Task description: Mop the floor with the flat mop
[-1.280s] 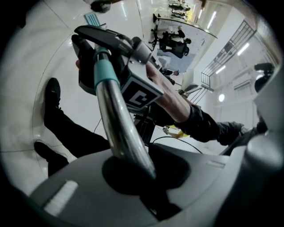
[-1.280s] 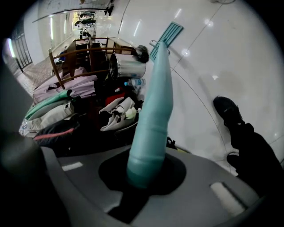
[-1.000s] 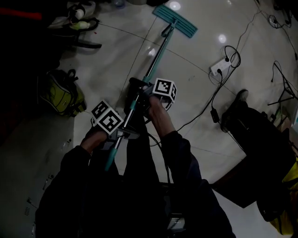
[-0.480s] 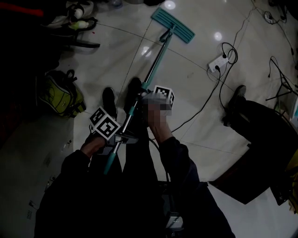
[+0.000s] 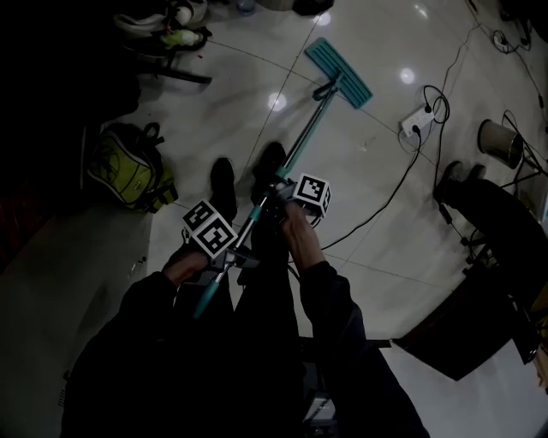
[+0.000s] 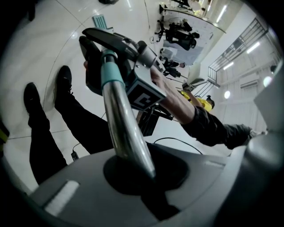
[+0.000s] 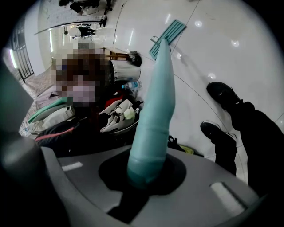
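The flat mop's teal head (image 5: pixel 340 73) lies on the pale tiled floor ahead of me, and its handle (image 5: pixel 301 141) slants back toward my body. My right gripper (image 5: pixel 272 195) is shut on the handle higher up the slope. My left gripper (image 5: pixel 228 257) is shut on it nearer the handle's top end. In the left gripper view the steel tube (image 6: pixel 124 119) runs out of the shut left gripper (image 6: pixel 142 177) toward the right gripper (image 6: pixel 128 53). In the right gripper view the teal shaft (image 7: pixel 155 106) rises from the shut right gripper (image 7: pixel 142 175) to the mop head (image 7: pixel 167 34).
My two dark shoes (image 5: pixel 224 184) stand beside the handle. A yellow-green backpack (image 5: pixel 128 167) lies at the left, with bags and shoes (image 5: pixel 167 26) beyond it. A power strip (image 5: pixel 419 120) with trailing cables, a round bin (image 5: pixel 499 141) and another person's legs (image 5: pixel 467 192) are at the right.
The mop head has slid back across the floor toward me, nearer the power strip's level. My shoes have come into view. Both grippers keep hold of the handle.
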Demonstrator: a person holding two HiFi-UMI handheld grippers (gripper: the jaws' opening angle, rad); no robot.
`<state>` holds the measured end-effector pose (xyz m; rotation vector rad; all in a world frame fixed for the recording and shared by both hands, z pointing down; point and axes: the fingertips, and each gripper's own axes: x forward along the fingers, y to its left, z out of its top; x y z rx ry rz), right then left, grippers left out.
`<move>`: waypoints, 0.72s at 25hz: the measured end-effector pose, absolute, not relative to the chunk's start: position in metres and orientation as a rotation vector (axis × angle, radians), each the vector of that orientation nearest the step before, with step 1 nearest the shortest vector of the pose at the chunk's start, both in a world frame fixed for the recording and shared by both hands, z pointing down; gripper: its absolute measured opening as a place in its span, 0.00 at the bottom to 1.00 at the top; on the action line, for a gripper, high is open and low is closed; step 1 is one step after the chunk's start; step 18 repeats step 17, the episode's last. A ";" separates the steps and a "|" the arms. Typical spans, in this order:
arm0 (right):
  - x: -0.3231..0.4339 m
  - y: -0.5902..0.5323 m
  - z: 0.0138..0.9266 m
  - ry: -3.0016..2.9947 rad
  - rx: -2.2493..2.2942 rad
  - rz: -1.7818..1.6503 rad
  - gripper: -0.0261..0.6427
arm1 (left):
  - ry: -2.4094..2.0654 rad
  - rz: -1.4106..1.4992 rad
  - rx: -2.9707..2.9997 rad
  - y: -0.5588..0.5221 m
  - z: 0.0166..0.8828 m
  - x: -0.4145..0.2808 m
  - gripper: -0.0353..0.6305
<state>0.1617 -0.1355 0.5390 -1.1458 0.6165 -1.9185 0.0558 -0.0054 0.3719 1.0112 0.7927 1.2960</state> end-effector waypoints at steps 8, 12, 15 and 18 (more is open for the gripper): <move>0.131 -0.152 0.536 0.613 -1.172 -1.885 0.11 | 0.810 1.262 0.992 -0.021 0.365 0.024 0.11; 0.114 -0.157 0.534 0.618 -1.171 -1.897 0.11 | 0.816 1.275 0.988 -0.024 0.363 0.007 0.11; 0.100 -0.157 0.531 0.608 -1.168 -1.908 0.11 | 0.811 1.279 0.977 -0.025 0.360 -0.006 0.11; 0.091 -0.156 0.530 0.602 -1.163 -1.911 0.11 | 0.808 1.281 0.971 -0.025 0.358 -0.014 0.11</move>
